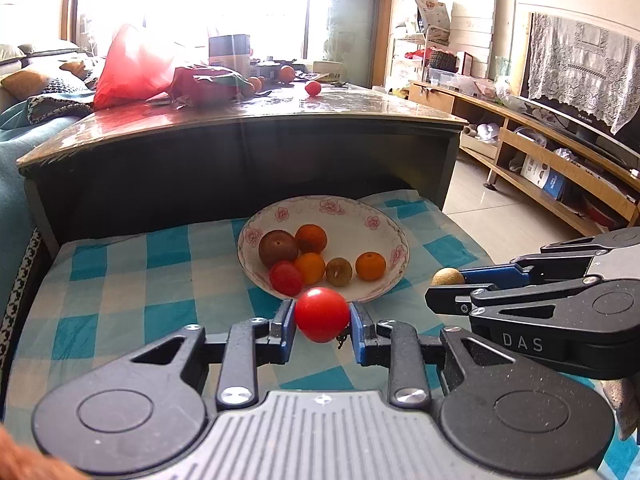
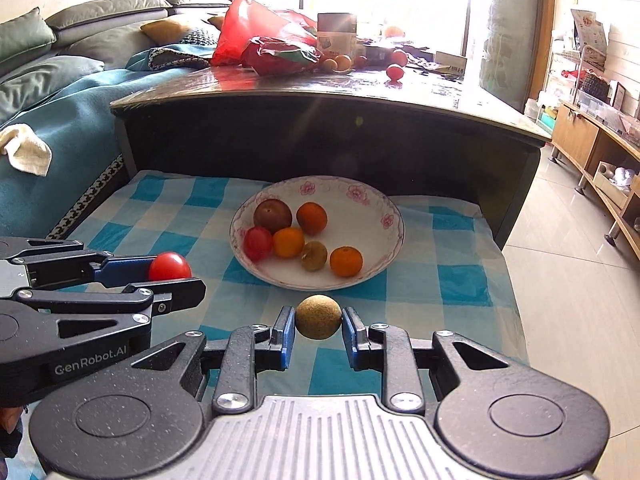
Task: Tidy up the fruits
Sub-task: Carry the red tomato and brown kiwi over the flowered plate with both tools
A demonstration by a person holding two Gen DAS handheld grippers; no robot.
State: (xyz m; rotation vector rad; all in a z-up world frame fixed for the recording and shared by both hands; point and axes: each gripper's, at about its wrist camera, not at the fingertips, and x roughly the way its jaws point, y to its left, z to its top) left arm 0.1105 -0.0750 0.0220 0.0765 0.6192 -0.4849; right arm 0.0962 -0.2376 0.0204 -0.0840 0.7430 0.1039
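Observation:
My left gripper [image 1: 322, 316] is shut on a red tomato [image 1: 322, 314], held just above the checked cloth in front of the plate. My right gripper [image 2: 319, 322] is shut on a small brown kiwi-like fruit [image 2: 319, 317]. A white flowered plate [image 1: 360, 210] holds several fruits: oranges, a red tomato [image 1: 285, 278], a large brown fruit [image 1: 277, 248] and a small brown one [image 1: 339, 271]. In the right wrist view the left gripper [image 2: 176, 276] with its tomato [image 2: 169, 266] is at the left; in the left wrist view the right gripper [image 1: 444, 286] with its fruit [image 1: 447, 277] is at the right.
The plate sits on a blue-and-white checked cloth [image 2: 168, 208] over a low surface. Behind it rises a dark table [image 1: 248, 152] with red bags [image 1: 132, 68], boxes and loose fruit on top. A teal sofa [image 2: 60, 120] is at the left, a wooden shelf unit [image 1: 560, 176] at the right.

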